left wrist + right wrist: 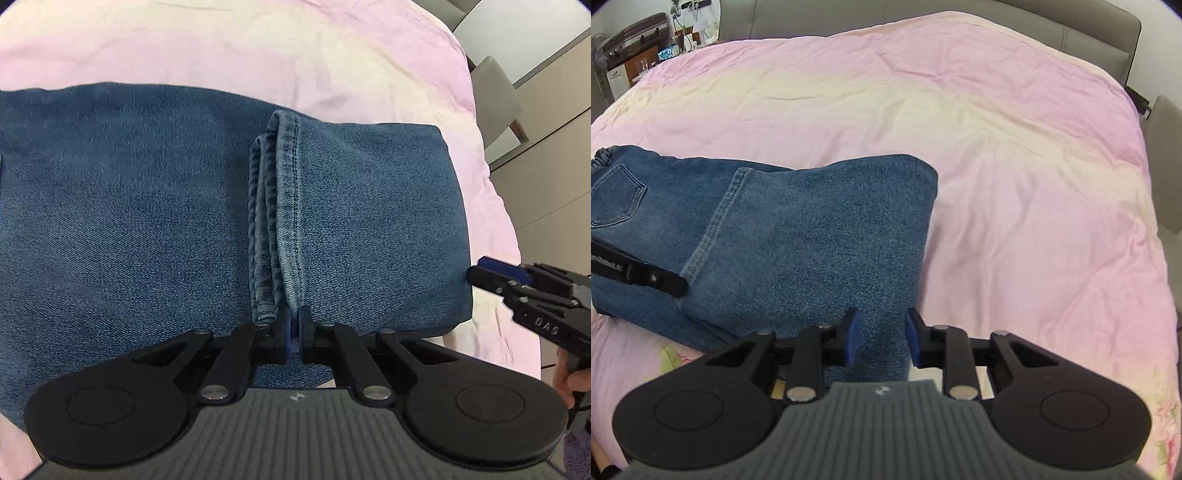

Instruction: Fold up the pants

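Observation:
Blue jeans lie folded on a pink bed cover. Their stacked leg hems run down the middle of the left wrist view. At the near end of those hems my left gripper has its pads shut on the denim edge. The right wrist view shows this left gripper lying on the jeans beside a seam. My right gripper stands open over the near right corner of the fold, with denim visible between its pads but not pinched. From the left wrist view, the right gripper sits at the fold's right edge.
The pink cover spreads wide to the right and beyond the jeans. A grey headboard lines the far side. A grey chair stands off the bed's edge, and cluttered furniture is at the far left. A person's hand holds the right gripper.

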### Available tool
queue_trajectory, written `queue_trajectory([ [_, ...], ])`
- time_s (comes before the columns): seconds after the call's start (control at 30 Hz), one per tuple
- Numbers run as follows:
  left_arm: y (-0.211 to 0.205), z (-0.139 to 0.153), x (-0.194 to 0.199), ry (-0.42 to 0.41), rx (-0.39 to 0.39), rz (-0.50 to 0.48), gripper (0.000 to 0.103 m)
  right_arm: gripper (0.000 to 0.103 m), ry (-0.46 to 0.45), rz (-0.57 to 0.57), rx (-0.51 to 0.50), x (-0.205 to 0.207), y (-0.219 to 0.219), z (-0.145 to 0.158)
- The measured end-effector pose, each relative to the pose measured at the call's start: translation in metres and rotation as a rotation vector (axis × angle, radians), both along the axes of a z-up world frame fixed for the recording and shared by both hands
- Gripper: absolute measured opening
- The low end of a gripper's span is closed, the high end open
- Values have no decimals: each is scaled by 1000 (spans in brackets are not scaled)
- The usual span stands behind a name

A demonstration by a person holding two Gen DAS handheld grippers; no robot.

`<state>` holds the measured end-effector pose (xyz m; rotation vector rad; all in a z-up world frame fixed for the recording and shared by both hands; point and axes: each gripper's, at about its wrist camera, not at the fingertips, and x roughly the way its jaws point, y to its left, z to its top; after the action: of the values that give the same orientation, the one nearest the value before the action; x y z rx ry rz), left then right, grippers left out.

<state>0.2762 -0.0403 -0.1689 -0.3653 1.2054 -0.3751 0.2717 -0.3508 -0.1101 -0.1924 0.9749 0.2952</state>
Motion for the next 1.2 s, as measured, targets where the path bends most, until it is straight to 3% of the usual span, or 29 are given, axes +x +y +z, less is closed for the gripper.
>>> queue_trajectory([
  [0.2,1,1,10,29,-12,-38,9,24,57,-24,-14,12,9,-35],
  [0.3,-2,12,23,9,11,-87,22,24,63,-22,-15,18,10,-44],
  [0.37,0,19,30,-33,24,-94,44,24,61,-23,-14,14,7,-43],
  [0.43,6,21,36,-68,11,-62,74,24,62,-20,-13,13,8,-41],
  [0.67,0,-12,60,-35,19,3,81,24,70,-18,-3,17,7,-40],
  [0.73,-3,-22,59,-60,-1,-11,93,24,70,-15,-1,17,6,-39],
  [0.87,-14,-24,53,-101,54,-41,89,24,72,-18,10,18,4,-39],
  [0.9,-15,-23,52,-104,51,-26,78,24,72,-22,16,18,3,-39],
  [0.93,-16,-22,51,-99,31,-12,58,24,73,-27,23,17,0,-37],
  [1.0,-16,-20,47,-96,25,20,50,24,75,-33,32,16,-3,-35],
  [1.13,-11,-6,38,-148,24,52,21,24,77,-51,45,17,-5,-32],
  [1.2,-8,7,33,-199,9,42,17,24,79,-67,53,18,-6,-30],
])
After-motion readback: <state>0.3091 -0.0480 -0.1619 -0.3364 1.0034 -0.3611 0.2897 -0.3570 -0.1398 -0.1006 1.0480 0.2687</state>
